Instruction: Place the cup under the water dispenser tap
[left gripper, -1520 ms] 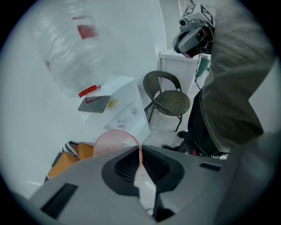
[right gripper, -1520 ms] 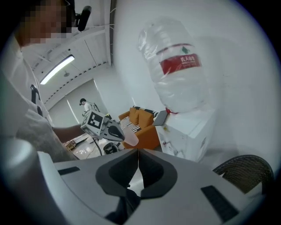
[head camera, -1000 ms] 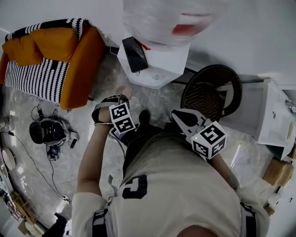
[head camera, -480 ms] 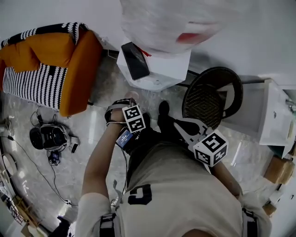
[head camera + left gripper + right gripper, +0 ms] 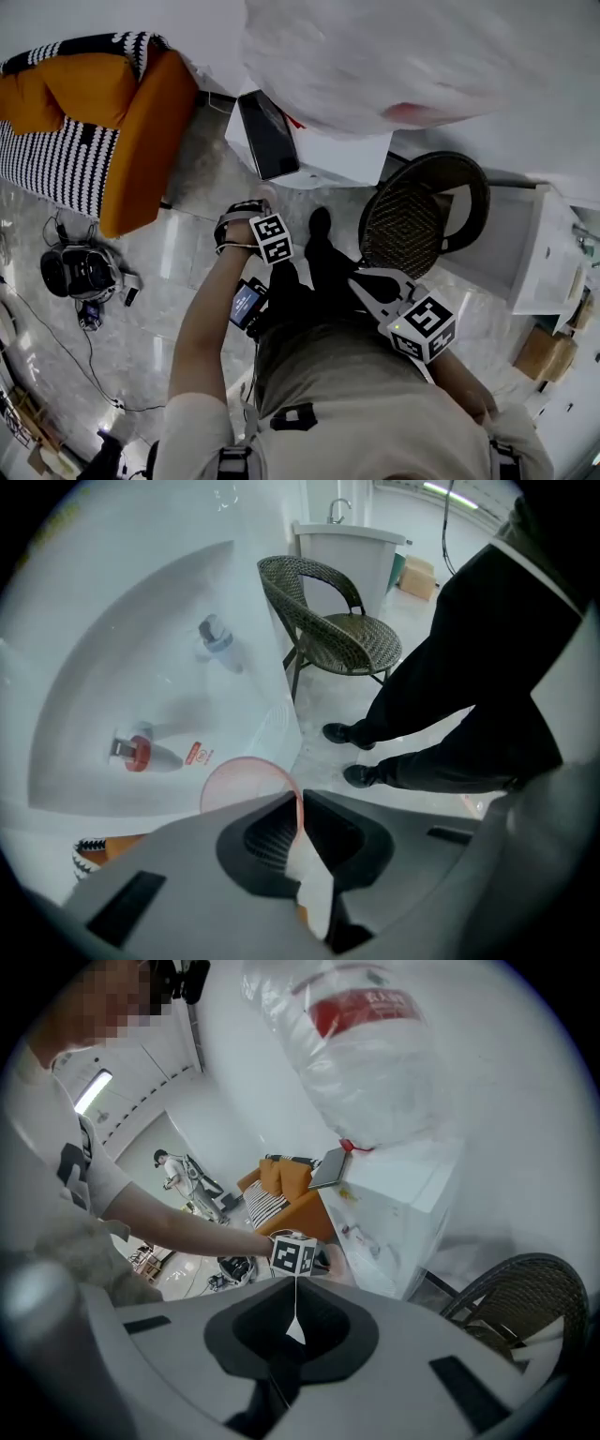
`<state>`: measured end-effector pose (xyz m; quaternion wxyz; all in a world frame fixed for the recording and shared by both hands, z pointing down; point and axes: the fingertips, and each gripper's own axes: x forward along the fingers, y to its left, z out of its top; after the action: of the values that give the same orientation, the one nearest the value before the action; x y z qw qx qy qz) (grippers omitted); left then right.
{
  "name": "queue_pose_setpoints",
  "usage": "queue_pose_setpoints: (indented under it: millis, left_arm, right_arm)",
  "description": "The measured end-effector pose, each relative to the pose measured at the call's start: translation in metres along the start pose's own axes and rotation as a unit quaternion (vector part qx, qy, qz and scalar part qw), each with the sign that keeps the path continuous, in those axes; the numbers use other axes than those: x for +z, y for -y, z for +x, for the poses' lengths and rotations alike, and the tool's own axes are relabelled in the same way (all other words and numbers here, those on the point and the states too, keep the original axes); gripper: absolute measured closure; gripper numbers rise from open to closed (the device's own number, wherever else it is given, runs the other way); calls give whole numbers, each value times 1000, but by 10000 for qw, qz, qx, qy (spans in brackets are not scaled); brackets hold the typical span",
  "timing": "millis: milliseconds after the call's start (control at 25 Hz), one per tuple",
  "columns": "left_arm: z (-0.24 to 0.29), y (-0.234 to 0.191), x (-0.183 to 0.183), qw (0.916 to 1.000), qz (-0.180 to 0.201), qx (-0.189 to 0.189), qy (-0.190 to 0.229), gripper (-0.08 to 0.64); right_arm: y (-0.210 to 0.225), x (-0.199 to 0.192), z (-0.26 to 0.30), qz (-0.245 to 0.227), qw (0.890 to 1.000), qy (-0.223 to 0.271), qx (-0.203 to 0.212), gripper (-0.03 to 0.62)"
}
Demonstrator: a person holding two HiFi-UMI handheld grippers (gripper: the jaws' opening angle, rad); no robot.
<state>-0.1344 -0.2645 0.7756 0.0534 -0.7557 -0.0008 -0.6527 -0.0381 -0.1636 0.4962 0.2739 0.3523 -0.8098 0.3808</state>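
Observation:
A translucent pink cup [image 5: 246, 785] hangs by its rim from my left gripper [image 5: 296, 801], whose jaws are shut on it. It sits just in front of the white water dispenser's [image 5: 141, 686] recess, below the red tap [image 5: 136, 752] and the blue tap [image 5: 217, 639]. In the head view the left gripper [image 5: 258, 234] points straight down beside the dispenser [image 5: 328, 155], and the hand hides the cup. My right gripper [image 5: 370, 281] is held back near the person's body, shut [image 5: 295, 1321] with nothing in it.
A big water bottle [image 5: 375, 56] tops the dispenser, and a dark phone [image 5: 267, 136] lies on its top. A wicker chair [image 5: 422, 211] stands to the right, close to the person's shoes [image 5: 352, 735]. An orange sofa [image 5: 112, 122] and cables [image 5: 84, 272] are at the left.
The left hand has sunk with the cup, nearer the dispenser's front. The right gripper has dropped a little and tilted. Both stay shut.

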Motion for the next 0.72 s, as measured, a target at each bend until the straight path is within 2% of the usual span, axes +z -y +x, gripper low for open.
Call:
queue_pose_setpoints:
  millis: [240,480,600,720]
  left_arm:
    - [37,-17,-1,9996,-57,268,-1,491]
    - [60,-31,3,9989,77,458,-3,491]
    - [69,-36,6,9987,127,486,24,491]
    - [74,-39,12,9987,132,494,70,491]
  right_arm:
    - [8,-14,11,52,9997,-245,63,565]
    - [8,-25,26,116,9990,-418,142,565]
    - [6,-25,37,-22,9980,-598,189,565]
    - [8,-23,47,-198,9980,-571,190,565]
